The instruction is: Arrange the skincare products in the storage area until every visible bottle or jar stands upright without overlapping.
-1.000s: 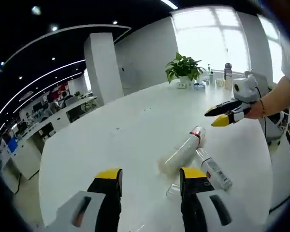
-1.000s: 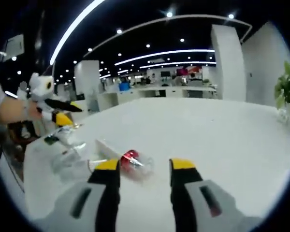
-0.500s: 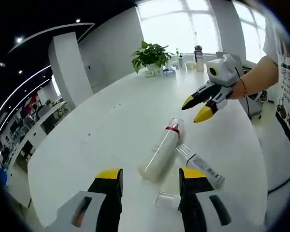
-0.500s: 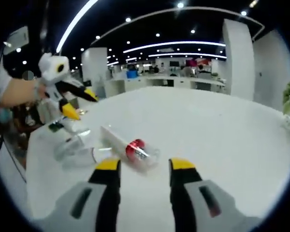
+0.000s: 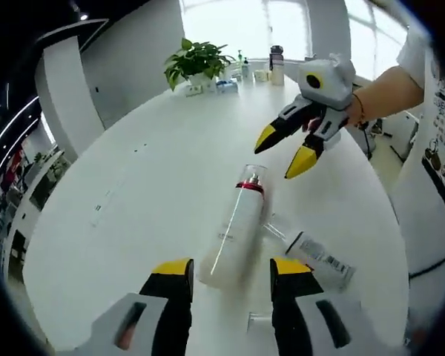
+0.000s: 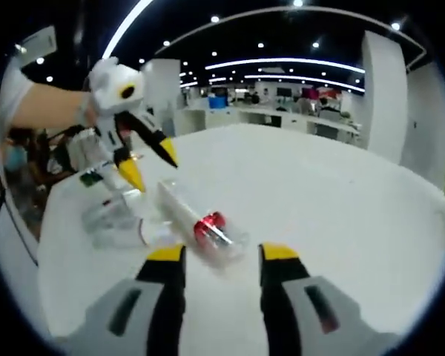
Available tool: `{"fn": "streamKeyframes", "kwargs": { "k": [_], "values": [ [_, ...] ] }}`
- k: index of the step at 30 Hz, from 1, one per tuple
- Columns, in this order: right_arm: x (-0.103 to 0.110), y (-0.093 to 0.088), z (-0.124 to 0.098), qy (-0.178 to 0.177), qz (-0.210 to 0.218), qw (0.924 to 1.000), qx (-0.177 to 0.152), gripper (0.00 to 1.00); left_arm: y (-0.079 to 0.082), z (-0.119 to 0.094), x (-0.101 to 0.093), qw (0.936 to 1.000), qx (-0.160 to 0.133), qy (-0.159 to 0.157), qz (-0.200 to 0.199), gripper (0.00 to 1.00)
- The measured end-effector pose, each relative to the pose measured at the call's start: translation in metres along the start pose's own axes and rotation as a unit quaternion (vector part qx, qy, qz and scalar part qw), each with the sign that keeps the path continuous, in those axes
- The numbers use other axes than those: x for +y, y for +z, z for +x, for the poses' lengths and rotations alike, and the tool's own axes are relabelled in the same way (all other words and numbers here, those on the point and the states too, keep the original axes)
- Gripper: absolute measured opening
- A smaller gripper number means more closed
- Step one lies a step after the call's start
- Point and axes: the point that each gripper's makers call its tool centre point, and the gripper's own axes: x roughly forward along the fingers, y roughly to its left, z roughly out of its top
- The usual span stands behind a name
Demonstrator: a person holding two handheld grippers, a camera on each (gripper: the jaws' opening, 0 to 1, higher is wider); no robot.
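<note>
Flat on the white counter (image 5: 133, 193) lies a tall white bottle with a red collar and clear cap (image 5: 233, 236), its base between the parted left tongs (image 5: 229, 268). Just beside it lies a clear-capped tube (image 5: 317, 256) (label unreadable), also on its side. Above the bottle's cap the right tongs (image 5: 283, 149) hover, spread apart and holding nothing.

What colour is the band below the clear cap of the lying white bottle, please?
Red band, clearest in the left gripper view.
</note>
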Motion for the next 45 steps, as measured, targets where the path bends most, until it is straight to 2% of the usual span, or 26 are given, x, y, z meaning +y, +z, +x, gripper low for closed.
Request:
{"fn": "streamKeyframes", "kwargs": {
  "k": [1,3,7,9,12,16,19,23,28,32,38,45],
  "values": [
    [-0.001,0.000,0.001,0.003,-0.009,0.9999,0.004,0.37,-0.001,0.001,0.002,0.9999,0.009,-0.001,0.014,0.41],
    [-0.001,0.001,0.002,0.007,-0.014,0.9999,0.007,0.37,0.001,0.005,0.003,0.9998,0.017,-0.006,0.014,0.39],
    [-0.003,0.003,0.007,0.021,-0.039,0.9988,0.020,0.38,-0.001,0.011,0.000,0.9983,0.041,-0.036,0.020,0.39],
    [-0.002,0.004,0.012,0.041,-0.053,0.9973,0.030,0.38,-0.006,0.015,0.001,0.9968,0.062,-0.039,0.031,0.39],
    [0.004,0.002,0.018,0.076,-0.062,0.9941,0.046,0.38,-0.007,0.019,0.002,0.9955,0.074,-0.043,0.040,0.39],
    [0.002,-0.004,0.027,0.086,-0.095,0.9893,0.070,0.38,-0.008,0.021,0.003,0.9941,0.088,-0.042,0.048,0.35],
    [0.005,-0.008,0.034,0.108,-0.091,0.9866,0.082,0.37,-0.012,0.023,0.002,0.9919,0.102,-0.045,0.061,0.34],
    [0.004,-0.014,0.038,0.115,-0.101,0.9833,0.098,0.35,-0.012,0.024,0.008,0.9912,0.111,-0.032,0.065,0.28],
    [0.000,-0.016,0.038,0.125,-0.100,0.9808,0.111,0.32,-0.015,0.026,0.005,0.9872,0.126,-0.036,0.091,0.28],
    [-0.001,-0.024,0.039,0.136,-0.097,0.9772,0.131,0.29,-0.016,0.029,0.000,0.9863,0.129,-0.043,0.094,0.28],
    [-0.004,-0.031,0.039,0.141,-0.108,0.9735,0.145,0.30,-0.016,0.033,-0.009,0.9876,0.128,-0.051,0.077,0.27],
    [-0.005,-0.030,0.040,0.145,-0.098,0.9723,0.154,0.28,-0.017,0.034,-0.010,0.9877,0.134,-0.034,0.074,0.27]
  ]
}}
